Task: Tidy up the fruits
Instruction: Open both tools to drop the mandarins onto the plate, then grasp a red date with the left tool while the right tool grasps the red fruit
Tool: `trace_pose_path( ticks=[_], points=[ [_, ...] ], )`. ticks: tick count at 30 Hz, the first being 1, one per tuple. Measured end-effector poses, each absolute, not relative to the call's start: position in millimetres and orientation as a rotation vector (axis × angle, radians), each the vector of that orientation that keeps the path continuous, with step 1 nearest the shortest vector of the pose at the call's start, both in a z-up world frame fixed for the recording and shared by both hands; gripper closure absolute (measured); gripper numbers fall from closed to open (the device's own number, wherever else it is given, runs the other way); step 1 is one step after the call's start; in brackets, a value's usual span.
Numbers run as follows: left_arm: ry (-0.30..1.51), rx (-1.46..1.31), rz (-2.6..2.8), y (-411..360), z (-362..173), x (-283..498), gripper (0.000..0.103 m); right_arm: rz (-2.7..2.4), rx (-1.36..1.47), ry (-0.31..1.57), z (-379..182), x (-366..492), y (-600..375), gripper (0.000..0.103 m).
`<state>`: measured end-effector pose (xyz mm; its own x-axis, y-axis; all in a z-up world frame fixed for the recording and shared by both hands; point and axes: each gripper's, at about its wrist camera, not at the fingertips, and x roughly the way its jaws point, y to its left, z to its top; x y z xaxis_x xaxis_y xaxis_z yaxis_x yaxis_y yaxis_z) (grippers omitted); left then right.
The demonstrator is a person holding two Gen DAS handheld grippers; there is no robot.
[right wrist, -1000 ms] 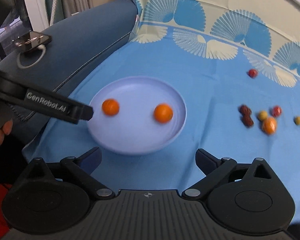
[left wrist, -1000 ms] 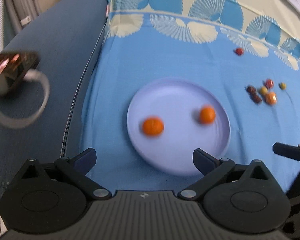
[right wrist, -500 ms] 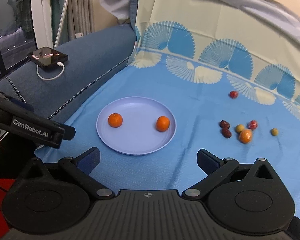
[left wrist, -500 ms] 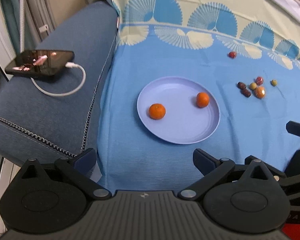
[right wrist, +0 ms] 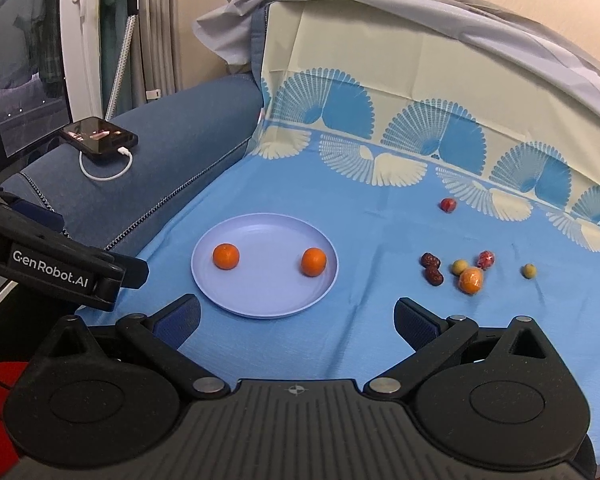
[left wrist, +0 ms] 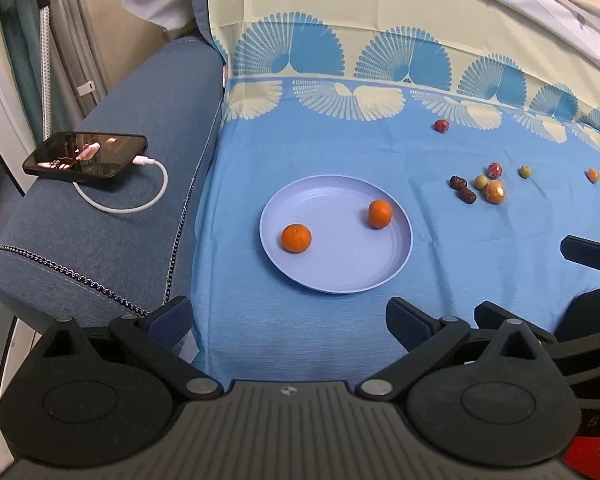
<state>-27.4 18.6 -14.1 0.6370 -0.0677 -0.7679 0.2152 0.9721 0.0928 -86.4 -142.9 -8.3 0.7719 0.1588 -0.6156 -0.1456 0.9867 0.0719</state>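
Observation:
A lilac plate lies on the blue cloth and holds two small oranges, also seen in the right wrist view. Right of the plate lie loose fruits: dark dates, a wrapped orange, green and red pieces, and a red one farther back. My left gripper and my right gripper are both open and empty, held back in front of the plate.
A black phone with a white cable lies on the blue sofa arm at the left. The patterned cloth rises up the sofa back behind. Each gripper's body shows at the other view's edge.
Both grippers have pulled back and up from the plate, so the plate and fruits look smaller and the phone and sofa back have come into view. Nothing on the cloth has moved.

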Motion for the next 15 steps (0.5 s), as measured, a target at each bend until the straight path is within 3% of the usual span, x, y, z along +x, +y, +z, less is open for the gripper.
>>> trace_pose_path(
  ticks=[15],
  points=[
    [0.833,0.223,-0.193,5.8,-7.2,-23.4,0.0,0.113,0.066,0.665,-11.0,-80.5,-160.9,0.001]
  ],
)
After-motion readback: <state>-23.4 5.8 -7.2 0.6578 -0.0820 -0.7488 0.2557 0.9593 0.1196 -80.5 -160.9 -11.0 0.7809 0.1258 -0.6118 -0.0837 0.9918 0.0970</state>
